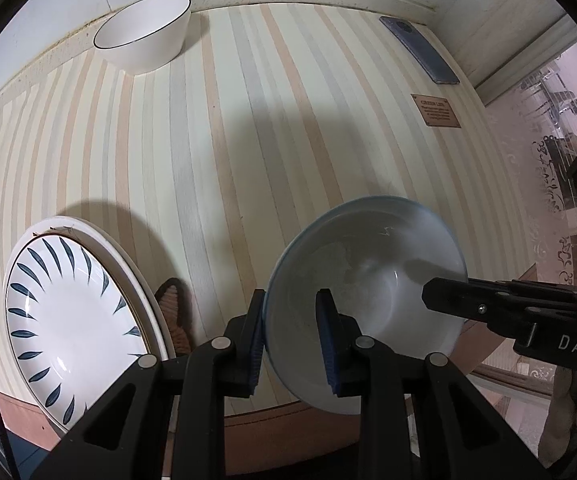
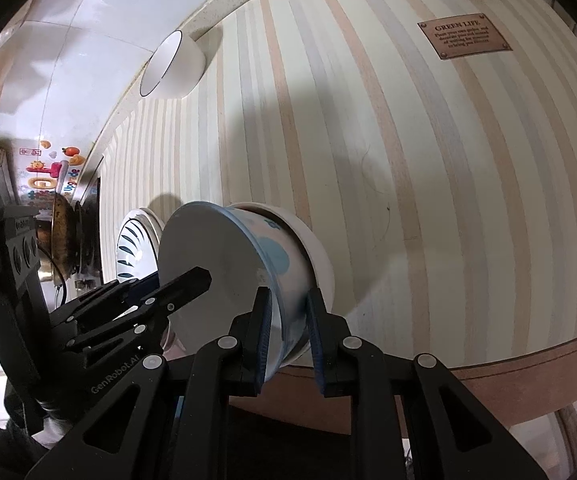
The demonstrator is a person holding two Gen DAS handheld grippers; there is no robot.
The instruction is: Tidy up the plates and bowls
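The left tool (image 1: 293, 340) is gripping the near-left rim of the blue-rimmed bowl (image 1: 368, 280), one blue pad inside the wall and one outside. The right tool (image 2: 288, 336) is pinching the opposite wall of the same bowl (image 2: 224, 264) in the same way, its jaws narrow around the wall. The bowl is sitting nested in a white bowl (image 2: 320, 264) near the front edge of the striped bench (image 1: 248, 140); its mouth is facing up and it is leaning slightly off level in the lower one.

Left of it, a leaf-patterned plate (image 1: 72, 320) is lying on a plain plate, both overhanging the near edge. A white bowl with a dark rim (image 1: 144, 32) is standing upright at the far edge against the wall, well apart. A phone (image 1: 420, 50) and a brown label (image 1: 435, 110) are lying toward the far right. The middle of the bench between these things is lying open.
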